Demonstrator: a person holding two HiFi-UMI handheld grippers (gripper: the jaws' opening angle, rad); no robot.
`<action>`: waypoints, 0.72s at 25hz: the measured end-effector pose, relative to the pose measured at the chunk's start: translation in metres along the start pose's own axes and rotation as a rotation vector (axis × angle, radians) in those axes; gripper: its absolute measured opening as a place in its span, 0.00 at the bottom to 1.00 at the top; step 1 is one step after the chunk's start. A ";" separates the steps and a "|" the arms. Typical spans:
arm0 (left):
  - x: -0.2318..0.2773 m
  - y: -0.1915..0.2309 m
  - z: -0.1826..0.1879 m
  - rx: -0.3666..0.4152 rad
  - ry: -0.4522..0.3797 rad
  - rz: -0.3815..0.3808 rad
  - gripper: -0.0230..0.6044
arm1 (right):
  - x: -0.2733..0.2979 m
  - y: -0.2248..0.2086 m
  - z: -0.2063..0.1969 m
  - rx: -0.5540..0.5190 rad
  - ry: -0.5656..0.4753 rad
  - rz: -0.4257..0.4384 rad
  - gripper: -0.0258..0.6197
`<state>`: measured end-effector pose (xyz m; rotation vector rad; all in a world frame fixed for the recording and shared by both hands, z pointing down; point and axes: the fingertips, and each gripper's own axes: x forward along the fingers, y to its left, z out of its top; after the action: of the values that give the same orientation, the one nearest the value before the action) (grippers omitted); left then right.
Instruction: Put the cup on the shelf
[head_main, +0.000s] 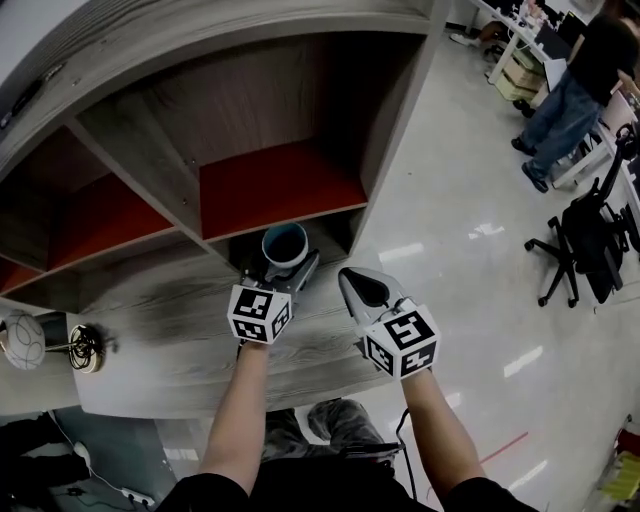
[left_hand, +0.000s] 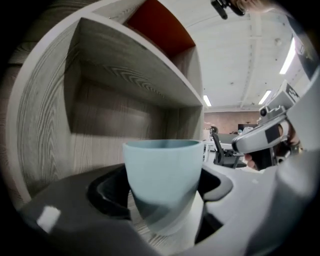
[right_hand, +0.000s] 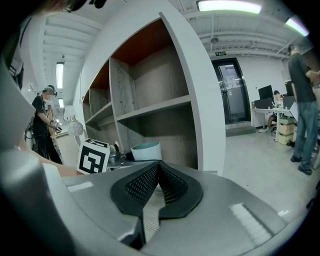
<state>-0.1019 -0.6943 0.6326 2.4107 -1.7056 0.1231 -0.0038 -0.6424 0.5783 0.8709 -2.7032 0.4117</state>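
Observation:
A light blue cup stands upright between the jaws of my left gripper, which is shut on its lower half. In the left gripper view the cup fills the middle, with the black pads against both sides. It hangs at the mouth of the lowest compartment of the grey wooden shelf, just above the wood ledge; whether it touches, I cannot tell. My right gripper is beside it on the right, shut and empty. In the right gripper view the right gripper has its pads together, with the cup ahead on the left.
The shelf has several compartments with red backs. A small fan and a coiled cable lie at the ledge's left end. To the right are glossy floor, an office chair and a standing person. Another person stands far left.

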 end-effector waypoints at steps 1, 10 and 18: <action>0.003 0.003 -0.002 0.005 -0.006 0.003 0.64 | 0.002 -0.001 -0.003 -0.002 0.003 0.001 0.06; 0.027 0.024 -0.023 0.025 -0.021 0.043 0.64 | 0.021 -0.011 -0.013 -0.050 0.009 0.017 0.06; 0.053 0.030 -0.030 0.061 -0.017 0.056 0.64 | 0.029 -0.015 -0.017 -0.055 0.007 0.023 0.06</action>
<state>-0.1108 -0.7466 0.6740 2.4139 -1.8032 0.1643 -0.0142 -0.6634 0.6067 0.8229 -2.7066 0.3423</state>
